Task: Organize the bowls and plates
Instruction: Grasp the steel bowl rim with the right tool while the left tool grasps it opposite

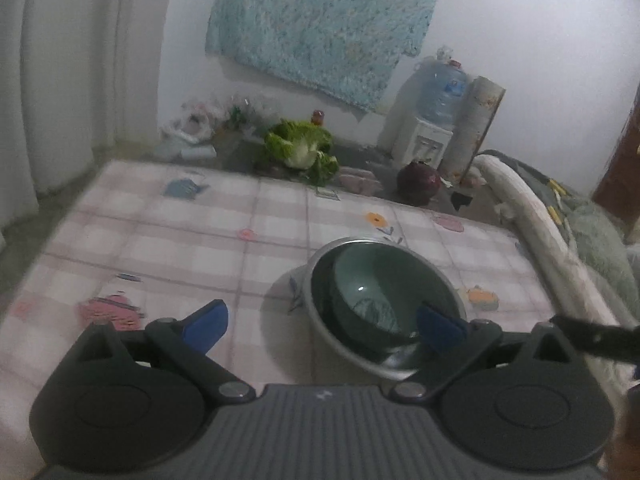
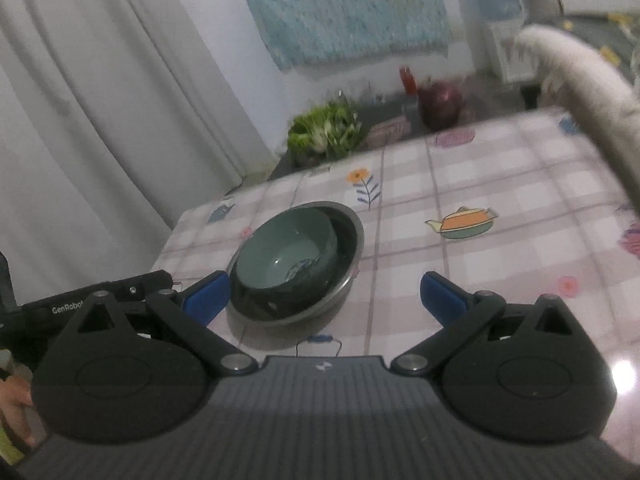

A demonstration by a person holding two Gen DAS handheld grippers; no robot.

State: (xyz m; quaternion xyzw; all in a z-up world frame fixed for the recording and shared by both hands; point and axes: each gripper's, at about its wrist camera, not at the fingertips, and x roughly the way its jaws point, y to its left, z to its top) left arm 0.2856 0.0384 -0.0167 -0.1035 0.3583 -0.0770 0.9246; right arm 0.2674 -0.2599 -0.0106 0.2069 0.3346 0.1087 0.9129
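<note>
A green ceramic bowl (image 1: 368, 280) sits nested inside a larger metal bowl (image 1: 356, 356) on the checked tablecloth (image 1: 180, 240). My left gripper (image 1: 322, 326) is open and empty, with its right blue fingertip over the near rim of the metal bowl. In the right wrist view the green bowl (image 2: 286, 252) lies inside the metal bowl (image 2: 344, 288) just ahead and left of centre. My right gripper (image 2: 324, 296) is open and empty, its left fingertip beside the metal bowl's near left edge.
A cabbage (image 1: 300, 146), a dark red pot (image 1: 418, 178) and bags lie on the floor beyond the table's far edge. A water dispenser (image 1: 428, 128) stands by the wall. A bed with bedding (image 1: 560, 240) runs along the table's right side. Curtains (image 2: 100, 100) hang at left.
</note>
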